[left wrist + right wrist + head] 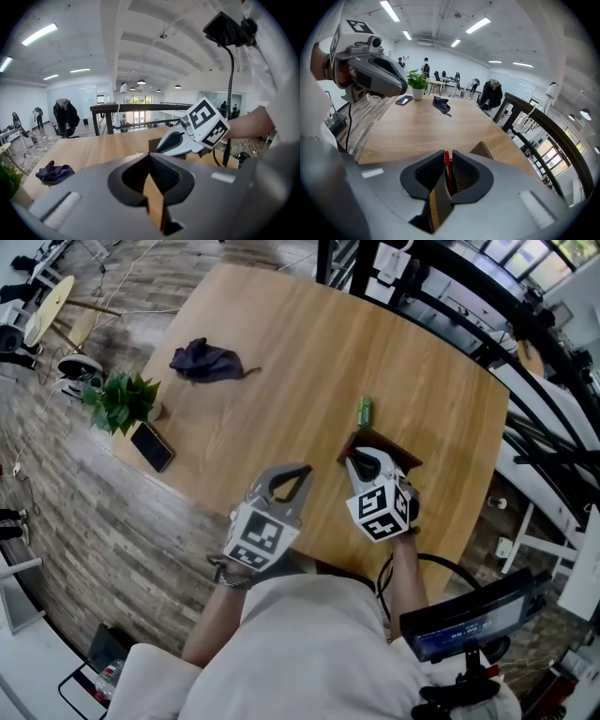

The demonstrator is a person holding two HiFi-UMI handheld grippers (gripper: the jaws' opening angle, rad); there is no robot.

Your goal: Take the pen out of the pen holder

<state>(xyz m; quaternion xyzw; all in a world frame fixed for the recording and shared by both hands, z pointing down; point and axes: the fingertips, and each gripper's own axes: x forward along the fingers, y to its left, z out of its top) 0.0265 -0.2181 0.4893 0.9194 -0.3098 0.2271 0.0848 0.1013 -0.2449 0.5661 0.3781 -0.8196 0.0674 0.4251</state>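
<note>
Close to the person, the right gripper (447, 155) has its jaws squeezed tight on a thin red pen (446, 171). It is right over the brown pen holder (392, 450) on the wooden table (309, 343), and I cannot tell if the pen's bottom end is inside. Just beside it, the left gripper (150, 157) has its jaws pressed together with nothing in them. Farther off lie a small green thing (366, 411), then a dark cloth (206, 362), with a phone (152, 446) and a leafy plant (120, 401) at the table's edge.
</note>
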